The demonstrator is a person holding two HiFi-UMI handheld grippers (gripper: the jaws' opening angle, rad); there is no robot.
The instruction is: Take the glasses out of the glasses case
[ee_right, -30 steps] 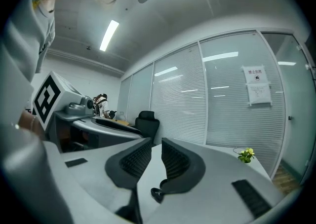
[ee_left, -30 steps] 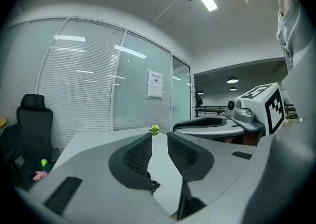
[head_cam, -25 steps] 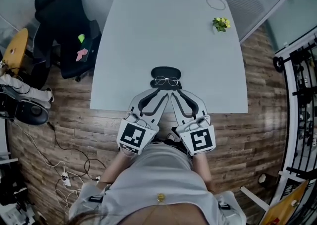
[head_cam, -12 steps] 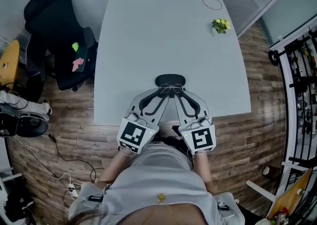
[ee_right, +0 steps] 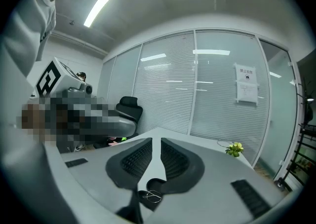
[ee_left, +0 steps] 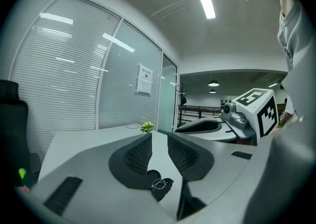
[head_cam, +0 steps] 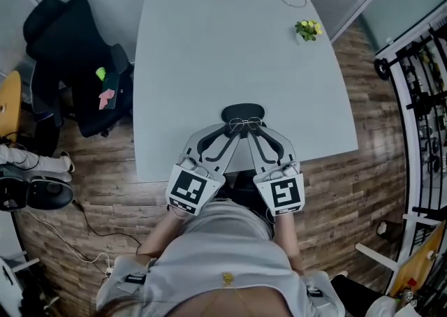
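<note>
Glasses [head_cam: 246,125] on black glasses case [head_cam: 243,110]

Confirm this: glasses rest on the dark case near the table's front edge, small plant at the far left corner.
Not quite: the head view shows the small plant at the far right corner of the table. The glasses do rest on the dark case near the front edge.

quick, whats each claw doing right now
Left claw: open, holding nothing.
Right claw: open, holding nothing.
</note>
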